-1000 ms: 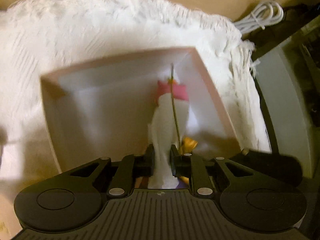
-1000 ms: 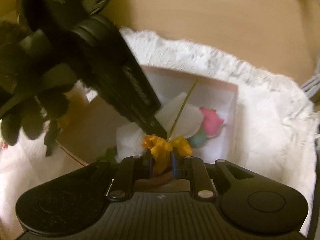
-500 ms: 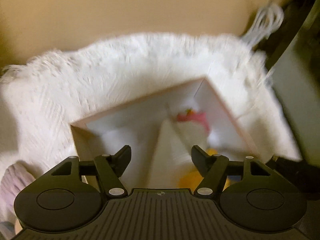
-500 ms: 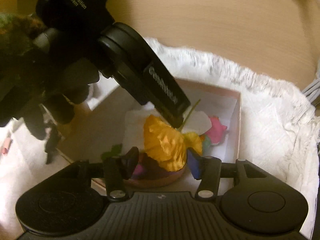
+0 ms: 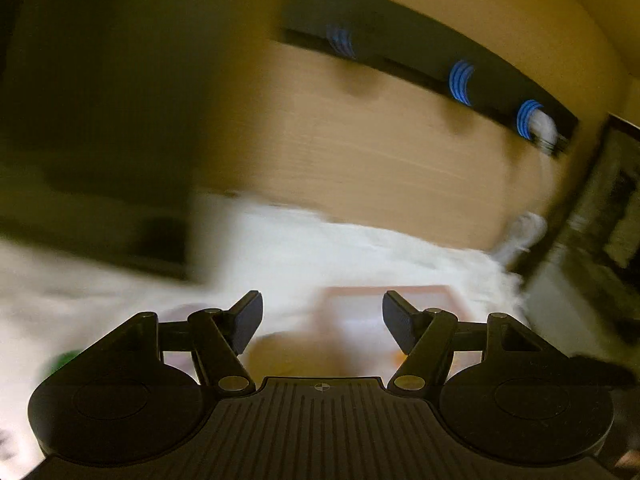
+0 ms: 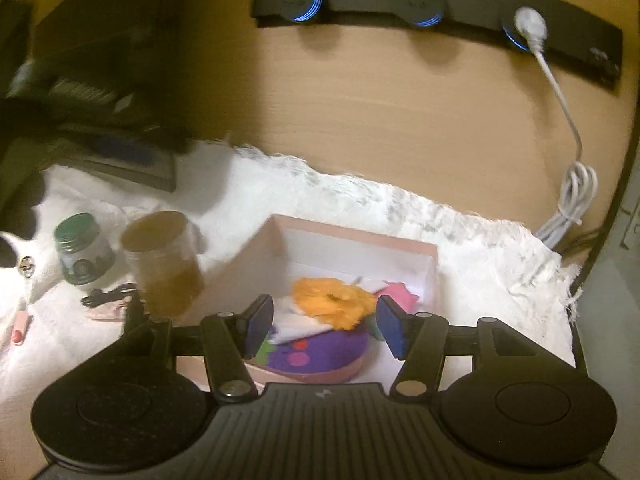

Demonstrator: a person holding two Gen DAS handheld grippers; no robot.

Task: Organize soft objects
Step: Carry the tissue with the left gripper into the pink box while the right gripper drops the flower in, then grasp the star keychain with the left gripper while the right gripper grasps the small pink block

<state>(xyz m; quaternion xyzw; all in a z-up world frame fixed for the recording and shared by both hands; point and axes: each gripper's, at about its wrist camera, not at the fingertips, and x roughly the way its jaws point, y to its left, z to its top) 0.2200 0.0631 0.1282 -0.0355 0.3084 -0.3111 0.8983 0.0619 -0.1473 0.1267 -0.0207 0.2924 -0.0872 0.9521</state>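
Observation:
A pink-rimmed white box (image 6: 352, 236) sits on a shaggy white cloth (image 6: 460, 248). Inside it lie an orange fabric flower (image 6: 332, 300), a white fabric piece (image 6: 296, 322), a pink soft piece (image 6: 400, 292) and a purple felt cushion with dots (image 6: 320, 354). My right gripper (image 6: 322, 326) is open and empty, raised just in front of the box. My left gripper (image 5: 322, 326) is open and empty, lifted away; its view is heavily blurred, with the box (image 5: 384, 294) faint beyond the fingers.
An amber jar (image 6: 164, 260) and a green-lidded jar (image 6: 80, 252) stand left of the box, with a small black item (image 6: 104, 296) near them. A black power strip (image 6: 440, 4) with a white plug and coiled cable (image 6: 572, 196) is on the wooden back wall.
Both grippers opened, released the white piece and orange flower into the box, and pulled back and up. The left gripper swung away quickly, blurring its view.

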